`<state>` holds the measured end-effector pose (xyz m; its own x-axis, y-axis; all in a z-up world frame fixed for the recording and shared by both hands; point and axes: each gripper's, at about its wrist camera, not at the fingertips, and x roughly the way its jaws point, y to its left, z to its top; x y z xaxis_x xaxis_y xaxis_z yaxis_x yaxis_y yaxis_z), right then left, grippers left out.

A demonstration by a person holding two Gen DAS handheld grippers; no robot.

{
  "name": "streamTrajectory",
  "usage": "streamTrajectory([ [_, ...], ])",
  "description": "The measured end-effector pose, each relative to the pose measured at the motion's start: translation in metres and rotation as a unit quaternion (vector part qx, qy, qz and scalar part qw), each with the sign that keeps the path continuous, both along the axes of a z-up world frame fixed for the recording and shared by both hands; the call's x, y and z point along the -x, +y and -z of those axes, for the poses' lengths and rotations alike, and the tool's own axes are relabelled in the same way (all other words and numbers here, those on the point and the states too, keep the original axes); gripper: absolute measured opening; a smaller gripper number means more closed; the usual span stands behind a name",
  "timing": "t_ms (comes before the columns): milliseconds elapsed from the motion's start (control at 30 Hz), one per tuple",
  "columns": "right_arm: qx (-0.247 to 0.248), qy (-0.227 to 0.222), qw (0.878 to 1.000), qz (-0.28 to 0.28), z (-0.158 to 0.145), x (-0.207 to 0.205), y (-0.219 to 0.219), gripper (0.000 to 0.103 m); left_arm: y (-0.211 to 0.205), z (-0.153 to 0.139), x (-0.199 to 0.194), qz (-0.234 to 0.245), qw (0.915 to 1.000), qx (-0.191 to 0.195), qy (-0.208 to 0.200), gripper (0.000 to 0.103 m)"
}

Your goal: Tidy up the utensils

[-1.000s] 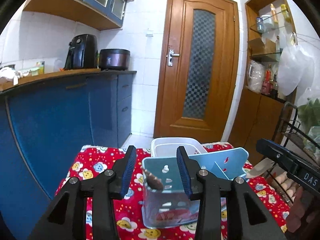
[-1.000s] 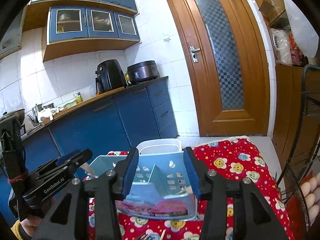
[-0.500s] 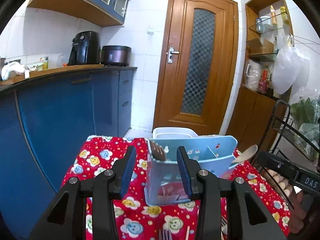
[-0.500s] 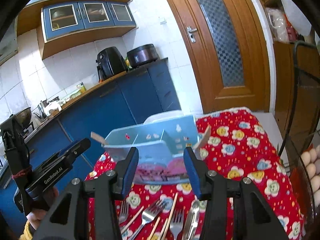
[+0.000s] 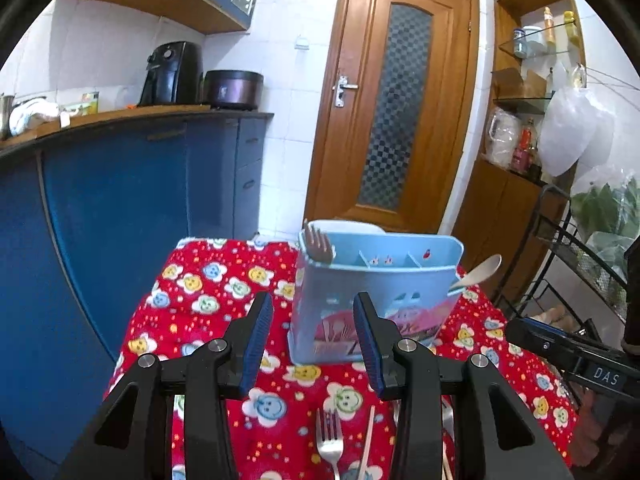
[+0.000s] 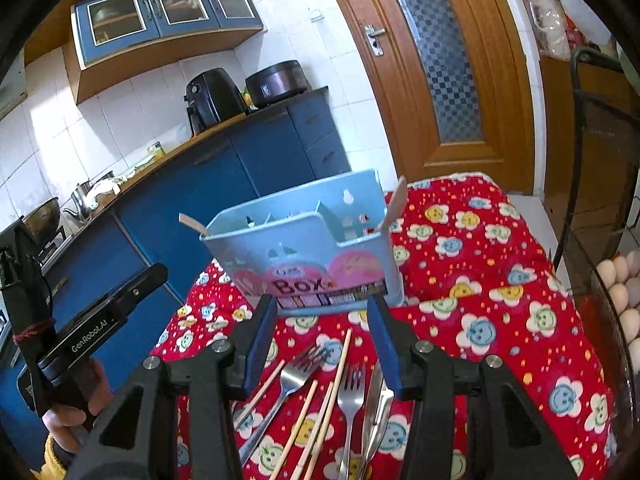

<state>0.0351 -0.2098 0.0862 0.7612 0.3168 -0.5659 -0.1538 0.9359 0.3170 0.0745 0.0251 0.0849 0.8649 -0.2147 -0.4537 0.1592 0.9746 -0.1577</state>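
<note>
Forks (image 6: 348, 376) and chopsticks (image 6: 320, 404) lie handles-near, pointing toward the upright blue utensil box (image 6: 308, 256) on a red flowered tabletop (image 6: 500, 280) beside blue kitchen cabinets (image 6: 256, 152), both grippers' jaws released and empty.

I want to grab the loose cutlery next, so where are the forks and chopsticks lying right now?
In the right wrist view, the forks and chopsticks lie on the red flowered cloth, just in front of the blue utensil box, below the right gripper.
</note>
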Motion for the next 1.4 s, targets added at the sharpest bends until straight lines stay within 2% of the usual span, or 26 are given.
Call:
streamTrajectory([
  [333,0.009,0.039,0.999,0.001,0.024,0.008,-0.005,0.05,0.005,0.022,0.004,0.005,0.9988,0.0,0.049,0.043],
  [867,0.025,0.085,0.996,0.005,0.057,0.008,-0.01,0.05,-0.006,0.067,0.0,0.029,0.9913,0.002,0.128,0.043],
  [1100,0.026,0.093,0.995,0.005,0.063,0.011,-0.014,0.05,-0.022,0.084,0.001,0.045,0.9862,-0.02,0.158,0.043],
  [1400,0.032,0.113,0.993,0.003,0.074,0.012,-0.015,0.048,-0.038,0.094,0.007,0.065,0.982,-0.046,0.171,0.043],
])
